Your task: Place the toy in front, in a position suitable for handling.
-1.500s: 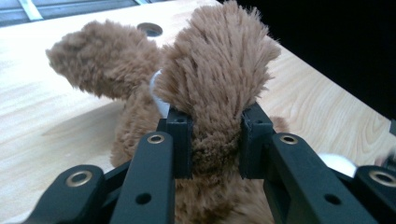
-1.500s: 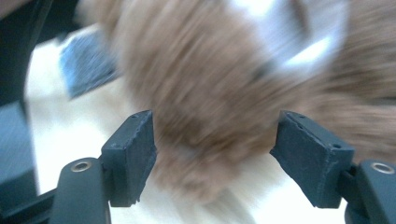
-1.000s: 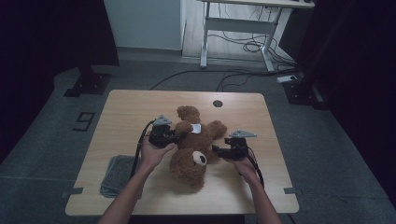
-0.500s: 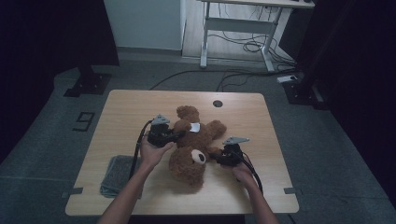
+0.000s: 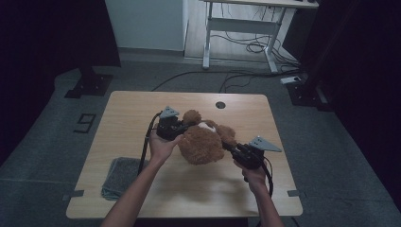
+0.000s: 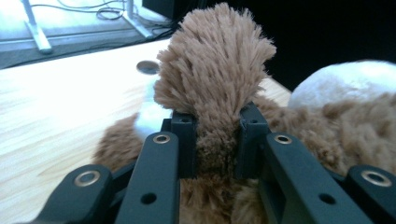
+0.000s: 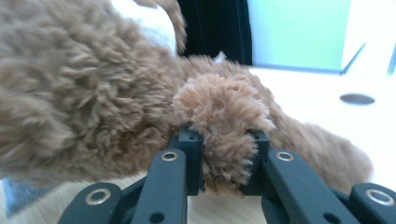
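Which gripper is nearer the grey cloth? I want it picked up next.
Left. The left gripper sits just above the grey cloth; the right gripper is across the teddy bear.

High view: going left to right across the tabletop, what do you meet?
grey cloth → left gripper, shut on a limb of the teddy bear → teddy bear → right gripper, shut on another limb of the bear.
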{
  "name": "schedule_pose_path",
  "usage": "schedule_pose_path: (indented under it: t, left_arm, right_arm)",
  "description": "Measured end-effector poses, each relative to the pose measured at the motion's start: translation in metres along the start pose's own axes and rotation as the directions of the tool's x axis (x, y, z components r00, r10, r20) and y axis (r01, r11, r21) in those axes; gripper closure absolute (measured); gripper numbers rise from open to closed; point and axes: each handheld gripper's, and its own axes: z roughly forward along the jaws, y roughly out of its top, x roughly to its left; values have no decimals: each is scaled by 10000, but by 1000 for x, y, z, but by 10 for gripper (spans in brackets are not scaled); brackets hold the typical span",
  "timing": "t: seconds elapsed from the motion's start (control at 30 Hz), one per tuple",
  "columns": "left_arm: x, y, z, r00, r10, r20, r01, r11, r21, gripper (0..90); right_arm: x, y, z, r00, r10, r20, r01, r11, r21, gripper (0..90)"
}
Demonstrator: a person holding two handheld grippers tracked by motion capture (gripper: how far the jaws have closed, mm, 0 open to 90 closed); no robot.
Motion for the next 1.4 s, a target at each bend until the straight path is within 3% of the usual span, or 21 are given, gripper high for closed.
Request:
schedule_pose_path:
  t: [0.2, 0.27, 0.37, 0.6, 0.7, 0.77, 0.9, 0.93, 1.0, 1.23, 1.3, 1.4]
  left_arm:
    - [-5, 13, -3, 9989, 390, 270, -384, 9990, -209, 742]
    - [-1, 14, -4, 9986, 419, 324, -418, 9991, -36, 739]
    - [12, 12, 0, 9985, 156, 530, -174, 9993, 334, 737]
    - [19, 2, 20, 9933, 579, 1000, -675, 9931, 957, 736]
    - [22, -2, 26, 9907, 595, 1225, -734, 9909, 1125, 726]
    - [25, -5, 30, 9915, 587, 1158, -725, 9902, 1192, 723]
    - [29, -9, 36, 9937, 742, 834, -861, 9849, 1504, 709]
    - [30, -10, 37, 9941, 736, 801, -855, 9840, 1566, 709]
    - [32, -10, 40, 9935, 807, 797, -934, 9807, 1716, 707]
    - [44, -7, 55, 9844, 1353, 1121, -1584, 9597, 2322, 698]
    - [49, -8, 57, 9841, 1350, 1156, -1592, 9588, 2352, 695]
    - [57, -10, 60, 9849, 1292, 1152, -1531, 9609, 2306, 678]
  right_arm:
    - [15, 23, -24, 9995, -221, -231, 189, 9915, -1287, 764]
    - [23, 28, -32, 9980, -565, -296, 518, 9886, -1417, 764]
    - [27, 27, -34, 9969, -660, -421, 594, 9879, -1432, 764]
    - [36, 14, -31, 9952, -872, -447, 821, 9911, -1050, 765]
    - [37, 12, -32, 9943, -919, -535, 865, 9916, -967, 765]
    - [38, 8, -30, 9937, -955, -592, 912, 9933, -709, 764]
    - [37, -14, -14, 9941, -801, -737, 824, 9962, 295, 763]
    - [37, -14, -14, 9941, -801, -737, 824, 9962, 295, 763]
    - [41, -24, -6, 9913, -560, -1189, 619, 9970, 471, 763]
    - [68, -34, 24, 9764, -1136, -1838, 1395, 9811, 1344, 763]
    - [70, -37, 32, 9748, -1106, -1937, 1412, 9782, 1522, 763]
    - [62, -40, 41, 9770, -652, -2029, 971, 9837, 1515, 761]
